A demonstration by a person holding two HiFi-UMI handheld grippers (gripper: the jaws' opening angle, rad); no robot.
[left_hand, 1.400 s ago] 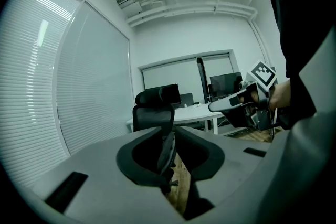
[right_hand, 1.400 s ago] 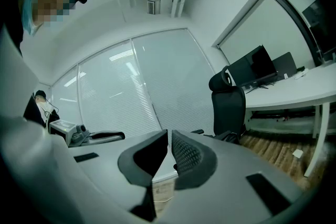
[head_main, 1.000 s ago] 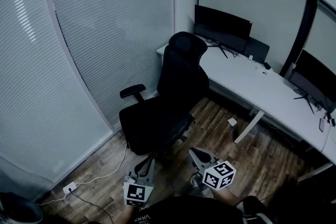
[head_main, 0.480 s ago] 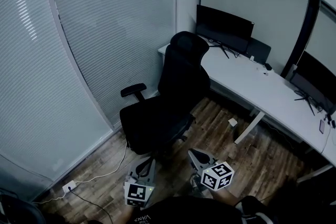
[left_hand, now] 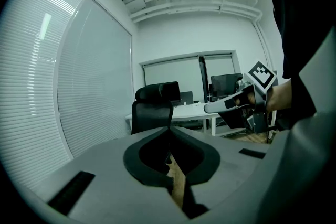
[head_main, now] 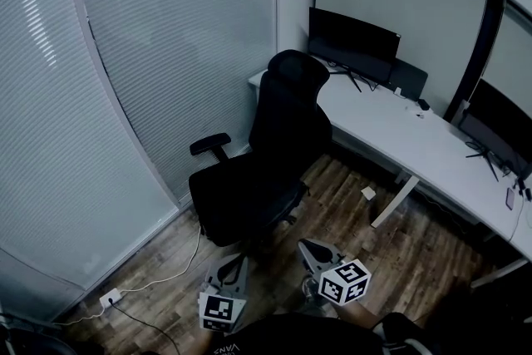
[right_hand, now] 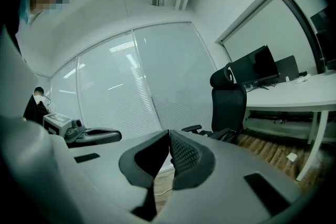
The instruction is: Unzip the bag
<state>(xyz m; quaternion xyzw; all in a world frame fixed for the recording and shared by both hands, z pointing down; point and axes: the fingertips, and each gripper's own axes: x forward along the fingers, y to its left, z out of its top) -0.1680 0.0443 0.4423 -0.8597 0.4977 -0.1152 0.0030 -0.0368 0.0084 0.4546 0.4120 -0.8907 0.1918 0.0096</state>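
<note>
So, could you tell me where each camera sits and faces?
Head view: on the person's head, facing down at the office chair and desk; left hand-held gripper and right hand-held gripper show below.
Left gripper view: rides that gripper, looks along its shut jaws at the chair; the right one shows.
Right gripper view: likewise, toward blinds and chair; the left one shows.
All share the chair.

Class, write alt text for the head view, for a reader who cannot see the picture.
A black office chair stands on a wooden floor beside a white desk with two dark monitors, seen from above. At the bottom edge, the left gripper and right gripper point toward the chair.
</note>
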